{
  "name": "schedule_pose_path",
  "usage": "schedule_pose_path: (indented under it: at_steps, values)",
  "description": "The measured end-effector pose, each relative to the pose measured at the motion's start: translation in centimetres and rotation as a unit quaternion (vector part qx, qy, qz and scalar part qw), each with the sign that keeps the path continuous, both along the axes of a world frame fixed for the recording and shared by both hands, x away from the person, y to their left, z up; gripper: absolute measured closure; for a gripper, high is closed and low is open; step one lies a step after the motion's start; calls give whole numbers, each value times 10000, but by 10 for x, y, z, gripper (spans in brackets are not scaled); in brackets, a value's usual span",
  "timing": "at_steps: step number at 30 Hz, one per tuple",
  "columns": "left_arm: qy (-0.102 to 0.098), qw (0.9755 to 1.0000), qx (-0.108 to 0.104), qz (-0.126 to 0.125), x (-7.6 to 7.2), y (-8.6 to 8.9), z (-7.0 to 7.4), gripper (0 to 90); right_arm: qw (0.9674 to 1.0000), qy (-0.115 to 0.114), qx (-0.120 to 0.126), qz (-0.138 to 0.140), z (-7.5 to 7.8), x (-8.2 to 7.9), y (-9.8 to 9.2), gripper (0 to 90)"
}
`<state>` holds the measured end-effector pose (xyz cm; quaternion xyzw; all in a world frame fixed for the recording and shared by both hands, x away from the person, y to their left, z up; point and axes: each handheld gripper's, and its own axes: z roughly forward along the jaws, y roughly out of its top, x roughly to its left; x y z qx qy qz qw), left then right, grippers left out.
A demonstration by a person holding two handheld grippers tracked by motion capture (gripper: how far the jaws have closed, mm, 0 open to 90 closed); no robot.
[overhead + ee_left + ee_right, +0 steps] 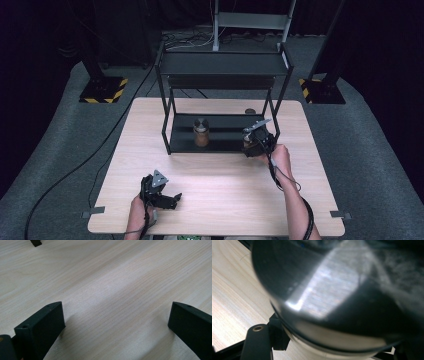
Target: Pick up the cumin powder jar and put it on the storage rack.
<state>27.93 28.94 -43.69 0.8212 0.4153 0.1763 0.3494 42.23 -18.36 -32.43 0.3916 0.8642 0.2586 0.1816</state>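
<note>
My left tool (161,192) rests on the near left of the table (225,190), open and empty, bare wood between its jaws. A jar (201,132) stands upright on the low shelf of the rack (220,67), left of centre. My right tool (257,140) is at the shelf's right end, closed on a second jar (332,290), dark lid close against its camera. That jar stands upright at the shelf's near right edge, so my right hand, not my left, is the one placed to move it.
</note>
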Motion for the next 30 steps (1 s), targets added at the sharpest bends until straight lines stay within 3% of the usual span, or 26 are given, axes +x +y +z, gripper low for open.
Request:
schedule_pose_path:
  at_steps: [30]
  values:
    - [1,10000,1,0,0,0,0,3,9999,95,61,60,-6,24,17,303]
